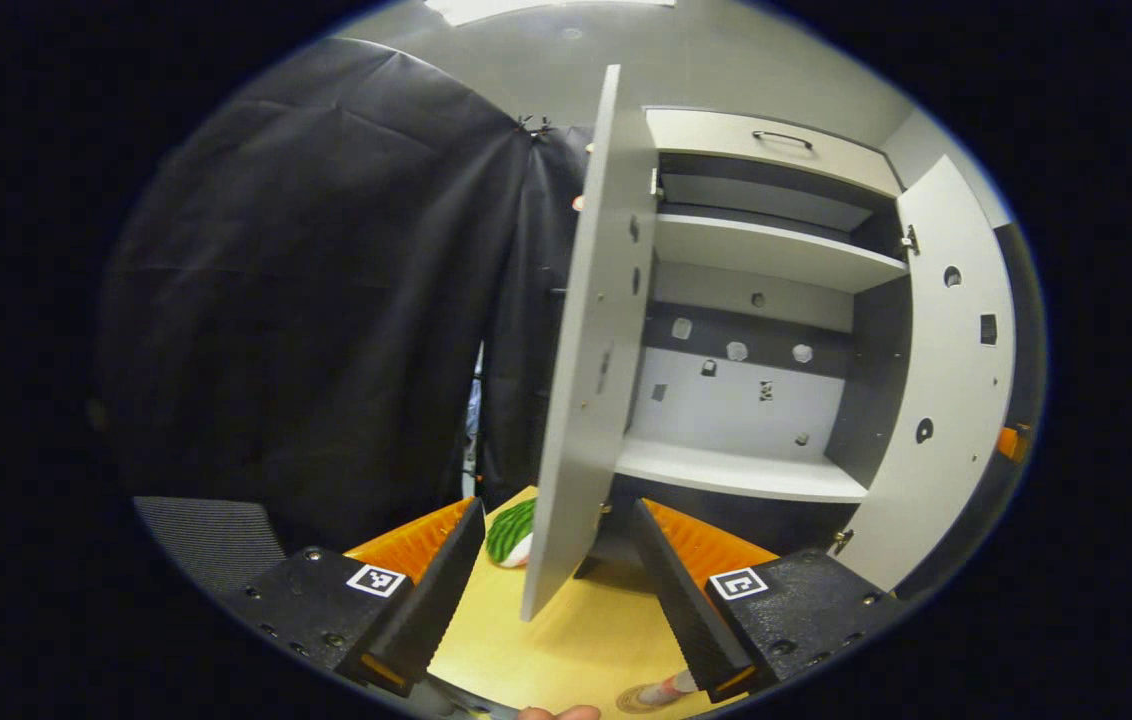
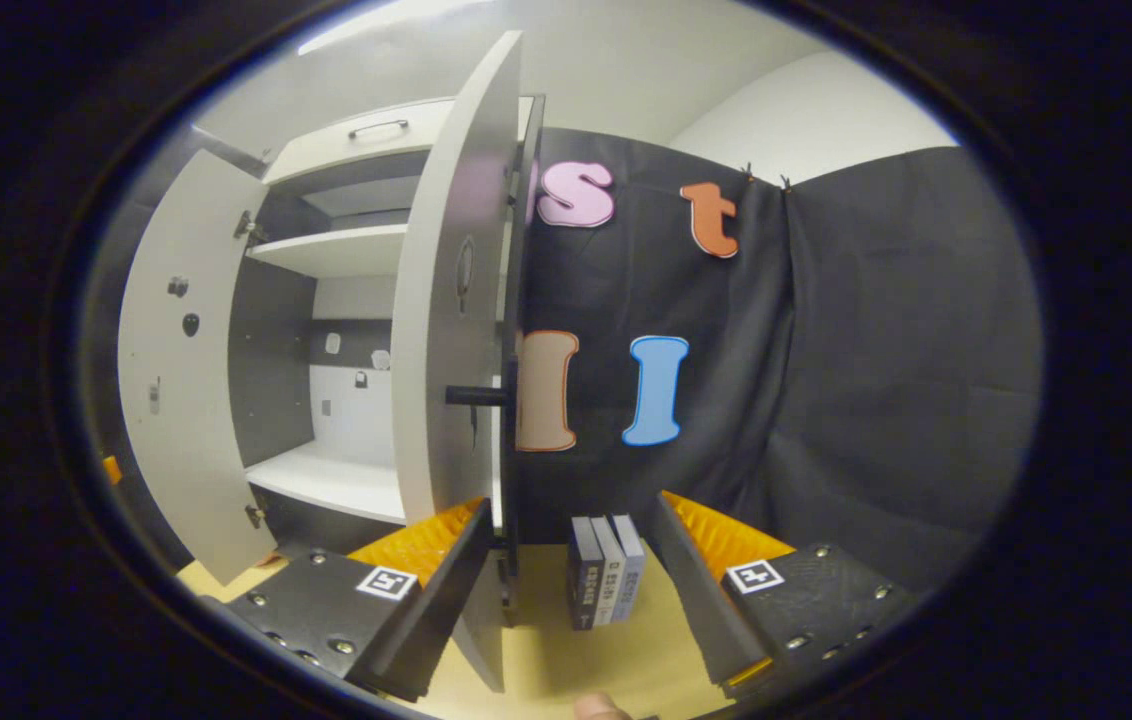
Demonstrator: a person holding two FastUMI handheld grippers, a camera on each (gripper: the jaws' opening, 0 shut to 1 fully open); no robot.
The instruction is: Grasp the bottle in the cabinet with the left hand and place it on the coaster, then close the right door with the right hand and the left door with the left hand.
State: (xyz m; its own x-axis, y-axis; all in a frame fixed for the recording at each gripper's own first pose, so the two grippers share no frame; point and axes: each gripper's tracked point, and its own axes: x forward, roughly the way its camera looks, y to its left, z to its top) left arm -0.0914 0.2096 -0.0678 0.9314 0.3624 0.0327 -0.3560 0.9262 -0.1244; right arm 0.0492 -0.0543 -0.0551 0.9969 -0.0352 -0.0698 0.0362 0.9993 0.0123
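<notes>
The cabinet (image 1: 746, 470) stands on the wooden table with both doors swung out and its shelves bare. In the left gripper view the left door (image 1: 591, 340) is edge-on, its lower corner between the fingers of my open left gripper (image 1: 561, 672). The right door (image 1: 956, 380) hangs open at the right. At the bottom edge, a pale bottle-like thing (image 1: 668, 688) stands on a round coaster (image 1: 634, 700), close to the right finger. In the right gripper view the right door (image 2: 446, 340) is edge-on, its dark handle (image 2: 476, 395) pointing right. My open right gripper (image 2: 576, 672) has its left finger beside that door's lower edge.
A green striped, melon-like object (image 1: 511, 530) lies on the table (image 1: 576, 640) behind the left door. A few upright grey books or boxes (image 2: 606, 570) stand on the table between my right fingers, against the black cloth. A fingertip (image 2: 594, 708) shows at the bottom.
</notes>
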